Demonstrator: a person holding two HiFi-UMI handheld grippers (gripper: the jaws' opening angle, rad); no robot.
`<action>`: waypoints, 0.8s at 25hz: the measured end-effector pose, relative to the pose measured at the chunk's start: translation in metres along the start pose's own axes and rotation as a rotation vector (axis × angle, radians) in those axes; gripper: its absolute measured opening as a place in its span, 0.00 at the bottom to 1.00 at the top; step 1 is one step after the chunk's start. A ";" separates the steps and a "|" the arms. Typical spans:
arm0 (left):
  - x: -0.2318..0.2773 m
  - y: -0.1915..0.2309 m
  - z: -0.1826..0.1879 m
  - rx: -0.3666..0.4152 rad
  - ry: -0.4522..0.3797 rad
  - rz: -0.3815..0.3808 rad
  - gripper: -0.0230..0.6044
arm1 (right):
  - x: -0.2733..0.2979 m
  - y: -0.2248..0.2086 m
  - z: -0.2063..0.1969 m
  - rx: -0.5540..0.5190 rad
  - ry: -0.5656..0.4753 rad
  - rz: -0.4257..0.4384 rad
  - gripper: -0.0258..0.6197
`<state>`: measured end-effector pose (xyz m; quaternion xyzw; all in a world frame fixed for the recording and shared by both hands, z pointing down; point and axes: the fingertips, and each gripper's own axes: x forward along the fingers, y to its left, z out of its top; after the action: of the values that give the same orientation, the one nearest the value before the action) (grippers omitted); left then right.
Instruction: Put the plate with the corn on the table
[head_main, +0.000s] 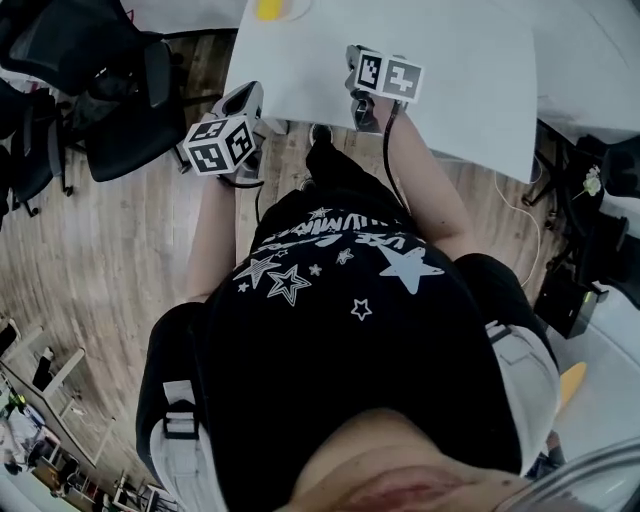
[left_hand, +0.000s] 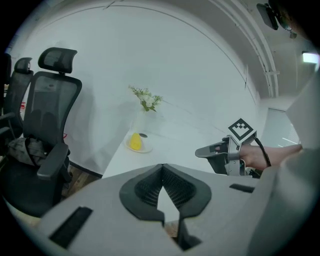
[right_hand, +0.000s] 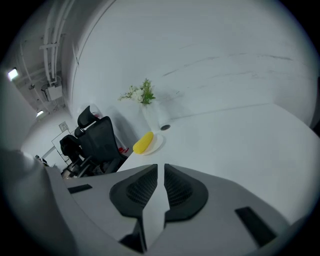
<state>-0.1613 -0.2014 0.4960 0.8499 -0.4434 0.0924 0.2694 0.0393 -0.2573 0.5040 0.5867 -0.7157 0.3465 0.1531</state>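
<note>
Fingers empty, yellow corn on wht plate.

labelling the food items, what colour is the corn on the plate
Yellow. The corn shows best in the right gripper view, lying on the white plate.

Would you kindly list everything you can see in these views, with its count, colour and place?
table: one, white, in front of the person
plate: one, white, near the table's far corner
corn: one, yellow, lying on the plate
vase of flowers: one, white blooms and green leaves, behind the plate
office chairs: at least two, black, beside the table
wooden floor: brown, under the person
person's shirt: one, black with white stars
left gripper: one, grey, jaws shut, nothing between
right gripper: one, grey, jaws a narrow slit apart, nothing between
</note>
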 end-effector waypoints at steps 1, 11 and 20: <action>0.000 -0.004 -0.003 0.004 0.006 -0.008 0.05 | -0.007 -0.004 -0.005 0.005 -0.001 -0.006 0.10; 0.000 -0.060 -0.006 0.078 0.016 -0.072 0.05 | -0.058 -0.034 -0.016 0.040 -0.053 -0.023 0.06; -0.005 -0.113 -0.021 0.074 0.010 -0.066 0.05 | -0.104 -0.064 -0.039 0.030 -0.034 -0.005 0.05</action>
<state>-0.0717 -0.1344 0.4691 0.8729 -0.4102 0.1042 0.2426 0.1195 -0.1593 0.4875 0.5966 -0.7114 0.3467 0.1330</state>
